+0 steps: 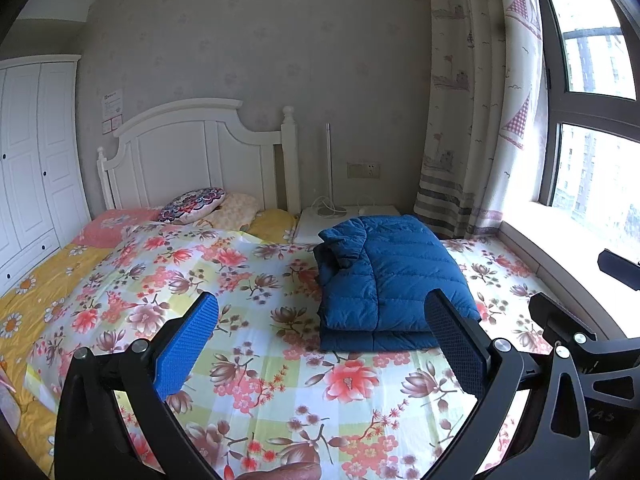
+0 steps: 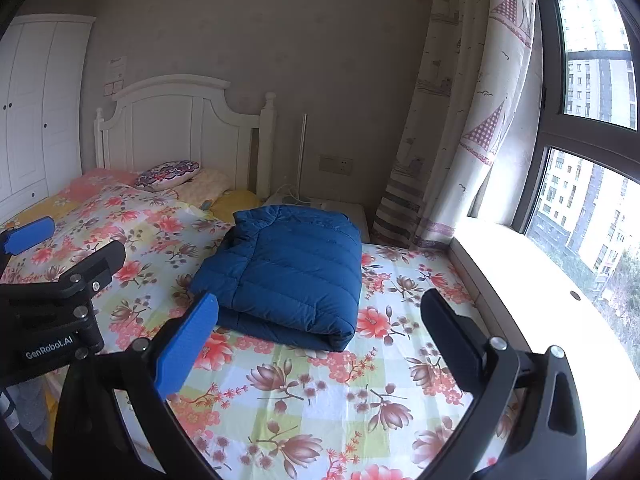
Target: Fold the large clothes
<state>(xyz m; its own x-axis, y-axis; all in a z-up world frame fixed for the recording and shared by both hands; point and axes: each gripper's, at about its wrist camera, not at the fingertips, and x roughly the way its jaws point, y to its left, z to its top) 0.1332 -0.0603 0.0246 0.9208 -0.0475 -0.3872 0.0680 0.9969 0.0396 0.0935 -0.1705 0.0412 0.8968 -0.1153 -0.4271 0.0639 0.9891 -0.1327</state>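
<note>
The blue jacket (image 1: 384, 280) lies folded on the flowered bedsheet (image 1: 256, 392), near the white nightstand (image 1: 312, 224). The left gripper (image 1: 320, 340) hangs above the sheet, fingers spread wide and holding nothing. The right gripper (image 2: 316, 340) is likewise spread and holding nothing, just short of the jacket.

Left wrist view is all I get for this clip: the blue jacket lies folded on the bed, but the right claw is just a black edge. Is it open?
Observer: Yes. The right claw is open and empty; the jacket lies beyond its fingertips, untouched.
Reviewer: Is the jacket's window side tidy?
Observer: The right wrist view shows a smooth edge ending in a rounded fold, with no sleeve sticking out.
Reviewer: Where does my left claw sit?
Observer: The left claw is at the left edge of that view, apart from the jacket.
</note>
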